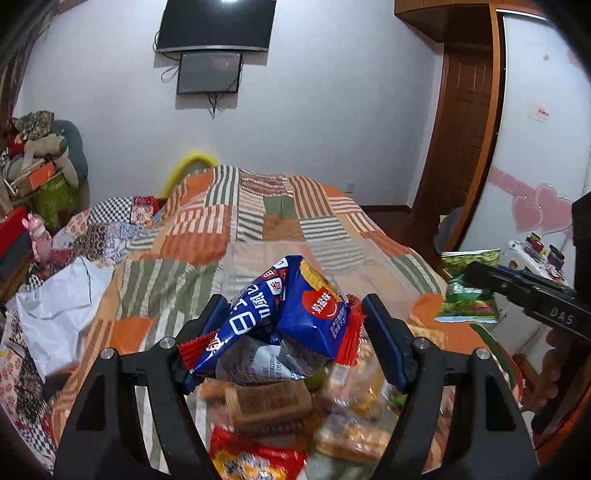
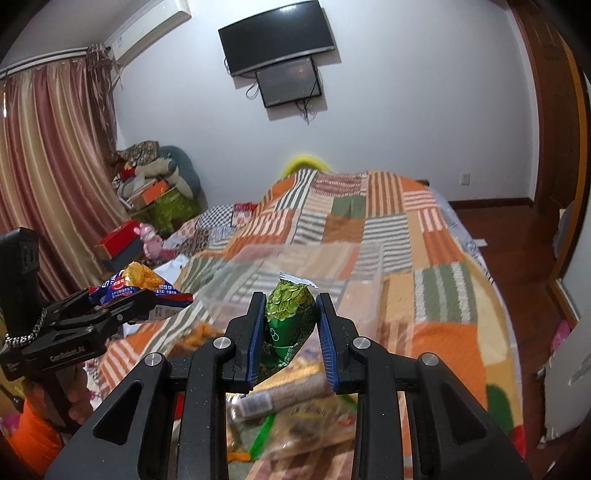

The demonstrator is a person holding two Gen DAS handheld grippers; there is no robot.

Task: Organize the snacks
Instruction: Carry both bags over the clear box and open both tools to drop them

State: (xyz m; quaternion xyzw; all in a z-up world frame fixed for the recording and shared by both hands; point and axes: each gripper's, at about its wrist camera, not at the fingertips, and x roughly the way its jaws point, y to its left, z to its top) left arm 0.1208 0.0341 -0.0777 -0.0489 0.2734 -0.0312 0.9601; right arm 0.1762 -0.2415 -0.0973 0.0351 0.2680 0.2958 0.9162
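The left tool (image 1: 291, 328) grips a crinkled blue foil biscuit packet (image 1: 284, 317); the right tool (image 2: 290, 328) pinches a small green seed packet (image 2: 290, 314). The clear plastic bin (image 2: 295, 280) looks empty, with more wrapped snacks (image 2: 291, 402) left on the patchwork bed (image 2: 443, 258).

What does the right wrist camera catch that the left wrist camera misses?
Only the right wrist view shows the clear bin on the bed, the curtains and the air conditioner.

Only the left wrist view shows the pink hearts on the wardrobe door and the white bag.

Both show the left gripper clamping the blue packet, the right gripper clamping the green packet, the loose snacks, the quilt and the TV.
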